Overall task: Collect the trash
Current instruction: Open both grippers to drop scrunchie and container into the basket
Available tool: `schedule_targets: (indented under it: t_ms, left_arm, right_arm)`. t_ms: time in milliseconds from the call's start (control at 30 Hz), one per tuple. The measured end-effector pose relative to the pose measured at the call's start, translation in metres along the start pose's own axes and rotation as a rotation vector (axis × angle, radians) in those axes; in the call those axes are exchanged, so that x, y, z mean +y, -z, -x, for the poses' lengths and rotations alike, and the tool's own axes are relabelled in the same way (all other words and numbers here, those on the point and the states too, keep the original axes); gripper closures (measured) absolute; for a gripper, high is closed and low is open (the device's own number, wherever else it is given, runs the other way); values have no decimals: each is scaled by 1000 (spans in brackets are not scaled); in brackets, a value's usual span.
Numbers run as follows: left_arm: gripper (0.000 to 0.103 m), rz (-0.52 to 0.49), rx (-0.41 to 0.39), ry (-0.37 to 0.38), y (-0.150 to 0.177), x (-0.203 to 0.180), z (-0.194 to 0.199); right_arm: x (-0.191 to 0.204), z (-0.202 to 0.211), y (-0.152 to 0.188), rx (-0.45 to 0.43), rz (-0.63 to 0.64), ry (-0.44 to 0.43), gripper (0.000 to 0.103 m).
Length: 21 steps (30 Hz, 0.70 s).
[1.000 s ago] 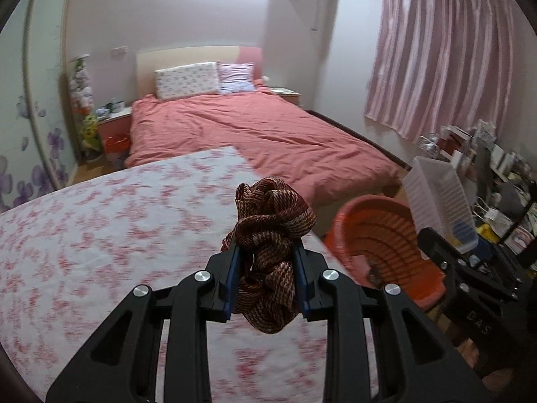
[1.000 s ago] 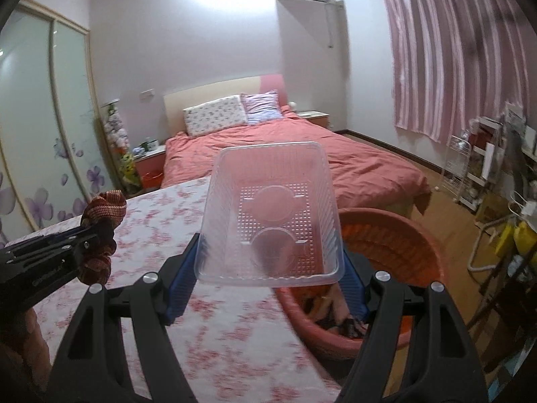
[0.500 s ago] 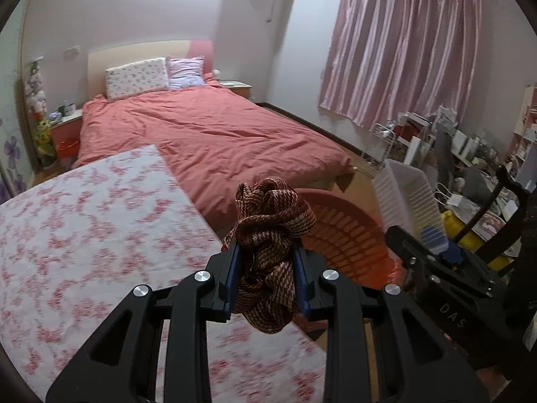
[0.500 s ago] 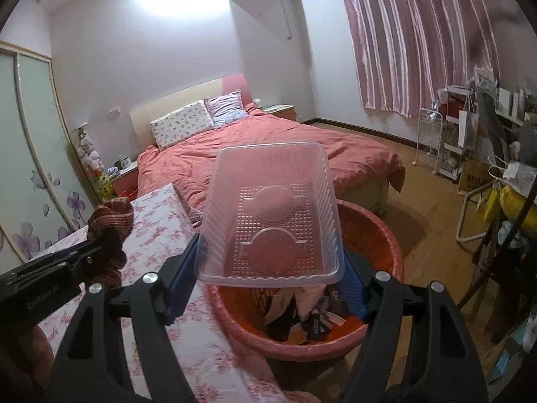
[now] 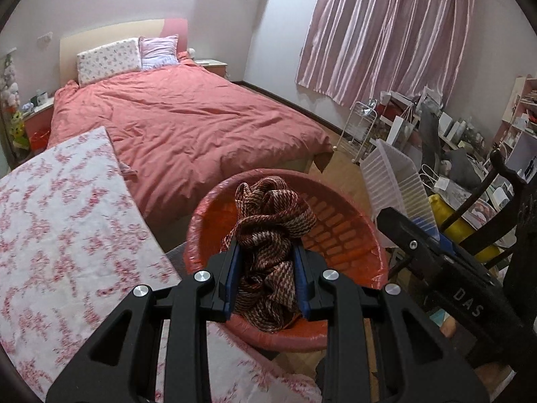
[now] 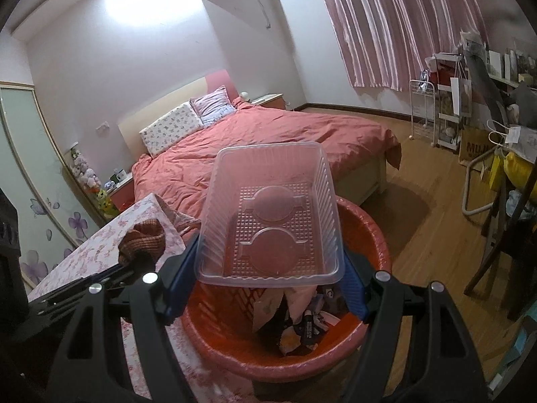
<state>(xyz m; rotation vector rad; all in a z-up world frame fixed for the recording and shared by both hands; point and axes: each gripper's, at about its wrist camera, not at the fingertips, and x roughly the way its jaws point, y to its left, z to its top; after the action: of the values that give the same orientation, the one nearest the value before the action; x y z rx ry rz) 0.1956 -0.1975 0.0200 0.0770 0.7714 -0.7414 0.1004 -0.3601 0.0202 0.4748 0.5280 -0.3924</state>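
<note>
My left gripper (image 5: 266, 277) squeezed the brown cloth (image 5: 270, 231) above the red basket (image 5: 339, 231); my right gripper (image 6: 268, 277) clamped the clear tray (image 6: 272, 215) above its rim. Released there, the tray might catch the rim and tip outside.

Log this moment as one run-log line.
left tongs: shut on brown woven cloth | right tongs: shut on clear plastic tray | both in front of red basket | basket: already holds trash

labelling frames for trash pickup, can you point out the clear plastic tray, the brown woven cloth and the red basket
clear plastic tray (image 6: 273, 231): right wrist view, its embossed bottom.
brown woven cloth (image 5: 272, 221): left wrist view, the knotted bundle above the pads.
red basket (image 6: 376, 235): right wrist view, its far right rim.
</note>
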Motion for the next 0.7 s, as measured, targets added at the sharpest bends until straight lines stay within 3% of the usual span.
schedule_targets:
  t_ms: [133,433,567,700]
  left_arm:
    - [75,5,27,5,-1,-2,-14]
    - [62,36,110,-7,6,5,-39]
    - [58,44,132,-26,11,9,-37]
    - [48,50,117,-66,17,19,-19]
  right_arm:
    - [-9,-12,-4,8,-21,-12,31]
    - [-28,-31,0,55,-92,-58,24]
    - [-35,-21,4,39,-97,-20,19]
    - [-30,1,6,-30,-50,70,6]
